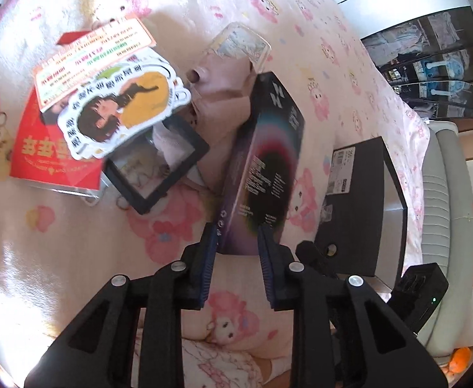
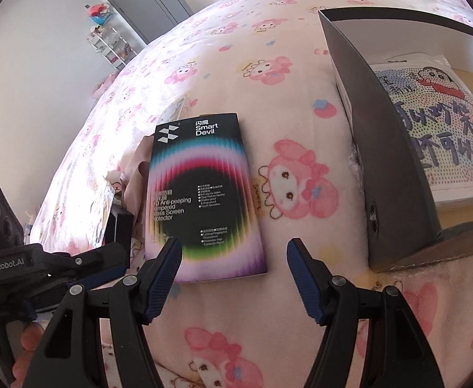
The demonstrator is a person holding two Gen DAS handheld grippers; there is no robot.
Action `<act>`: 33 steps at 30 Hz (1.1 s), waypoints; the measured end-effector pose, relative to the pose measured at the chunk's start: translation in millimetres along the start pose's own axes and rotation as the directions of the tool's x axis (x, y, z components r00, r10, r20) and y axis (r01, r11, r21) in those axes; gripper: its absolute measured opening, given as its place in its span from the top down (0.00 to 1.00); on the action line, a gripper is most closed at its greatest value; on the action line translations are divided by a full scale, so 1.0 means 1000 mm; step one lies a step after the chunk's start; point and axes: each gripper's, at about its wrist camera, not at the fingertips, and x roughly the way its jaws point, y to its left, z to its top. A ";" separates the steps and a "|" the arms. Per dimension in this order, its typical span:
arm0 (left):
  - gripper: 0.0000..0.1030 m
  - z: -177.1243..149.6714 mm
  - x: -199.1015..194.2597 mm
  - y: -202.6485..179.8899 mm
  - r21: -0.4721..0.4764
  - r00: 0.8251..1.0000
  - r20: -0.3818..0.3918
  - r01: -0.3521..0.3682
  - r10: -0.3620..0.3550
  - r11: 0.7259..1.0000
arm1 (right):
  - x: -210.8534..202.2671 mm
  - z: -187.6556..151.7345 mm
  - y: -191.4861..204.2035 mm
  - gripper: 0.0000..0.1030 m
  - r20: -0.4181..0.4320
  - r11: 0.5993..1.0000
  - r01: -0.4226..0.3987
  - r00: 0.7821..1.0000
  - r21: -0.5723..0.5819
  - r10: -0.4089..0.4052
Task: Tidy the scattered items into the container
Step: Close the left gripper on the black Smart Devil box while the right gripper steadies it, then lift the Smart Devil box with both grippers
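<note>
Above the pink blanket (image 1: 58,258), left gripper (image 1: 236,245) angled downward, clamped on the screen-protector box (image 1: 262,161); right gripper (image 2: 233,258) wide, empty.

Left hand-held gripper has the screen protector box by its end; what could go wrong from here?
1. The left hand-held gripper pinches only the near end of the screen protector box, so it may pivot or slip out.
2. The grey container's wall stands high; the box could catch on it.

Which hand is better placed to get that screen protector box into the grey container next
Left. The left gripper already clamps the screen protector box by its near end; the right gripper hangs open and empty beside the grey container.
</note>
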 end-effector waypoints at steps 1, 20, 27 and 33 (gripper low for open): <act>0.74 0.004 0.004 0.002 -0.010 1.000 -0.002 0.008 -0.008 1.000 | 0.002 -0.001 -0.002 0.37 -0.010 1.000 0.007 1.000 0.007 -0.007; 0.67 0.013 0.042 0.002 -0.038 0.994 -0.060 0.088 -0.090 0.995 | 0.047 -0.012 -0.002 0.34 -0.127 0.997 -0.075 0.989 -0.005 0.073; 0.66 0.000 0.014 0.000 -0.001 0.980 0.007 0.197 -0.197 0.980 | 0.001 -0.022 -0.009 0.36 -0.113 0.990 -0.143 0.983 0.004 0.142; 0.66 0.013 0.044 -0.005 -0.010 0.998 -0.025 0.058 -0.058 0.998 | 0.016 -0.006 -0.032 0.36 -0.117 0.996 -0.062 0.991 0.066 0.069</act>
